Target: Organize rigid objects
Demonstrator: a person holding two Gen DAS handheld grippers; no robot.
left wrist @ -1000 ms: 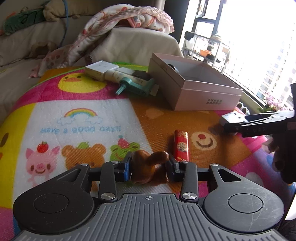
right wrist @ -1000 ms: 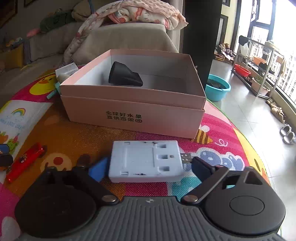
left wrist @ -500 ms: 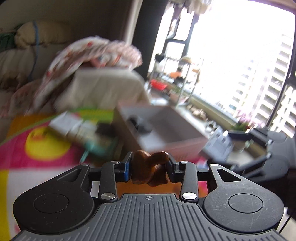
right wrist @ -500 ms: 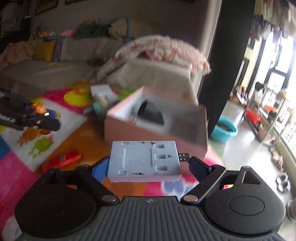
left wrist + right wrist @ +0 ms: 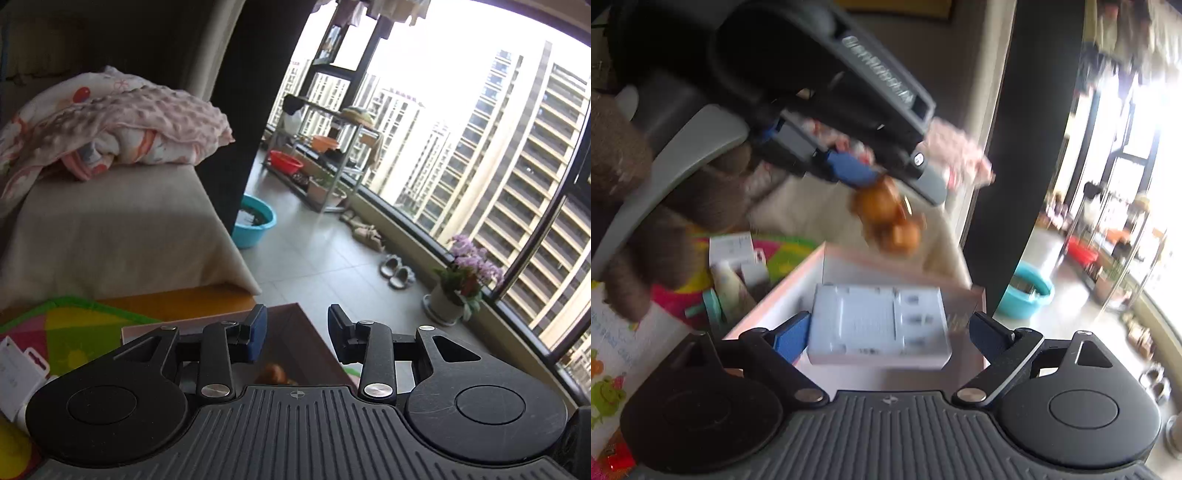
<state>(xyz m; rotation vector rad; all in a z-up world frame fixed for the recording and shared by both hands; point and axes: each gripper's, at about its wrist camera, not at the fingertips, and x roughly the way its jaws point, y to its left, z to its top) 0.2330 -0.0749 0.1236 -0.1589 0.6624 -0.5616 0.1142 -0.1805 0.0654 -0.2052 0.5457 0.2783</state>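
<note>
Brown glossy figurine (image 5: pixel 886 214) blurred above pink box (image 5: pixel 812 273), left tool (image 5: pixel 297 332) spread

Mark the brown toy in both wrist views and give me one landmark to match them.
Left wrist: toy low centre, partly hidden, below the gap between the open left fingers, in the box.
Right wrist: toy upper centre, blurred, just under the left fingers, above the box.
Shared landmark: teal basin on the floor.
</note>
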